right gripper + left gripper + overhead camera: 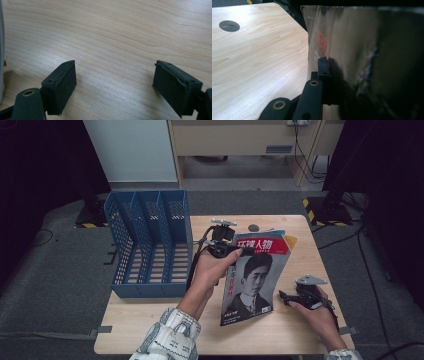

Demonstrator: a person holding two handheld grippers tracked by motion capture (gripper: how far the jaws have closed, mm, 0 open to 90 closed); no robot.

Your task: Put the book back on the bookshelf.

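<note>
High view: the left gripper (239,251) clamps the magazine (255,280) by its top left edge, tilting it up off the table (280,330), probably bound for the blue file rack (150,245) alongside. The right gripper (292,299) rests low beside it.

Left gripper view: pads pinch the glossy cover (352,50) tight.

Right gripper view: jaws gape wide over bare wood (112,37), gripping nothing.
</note>
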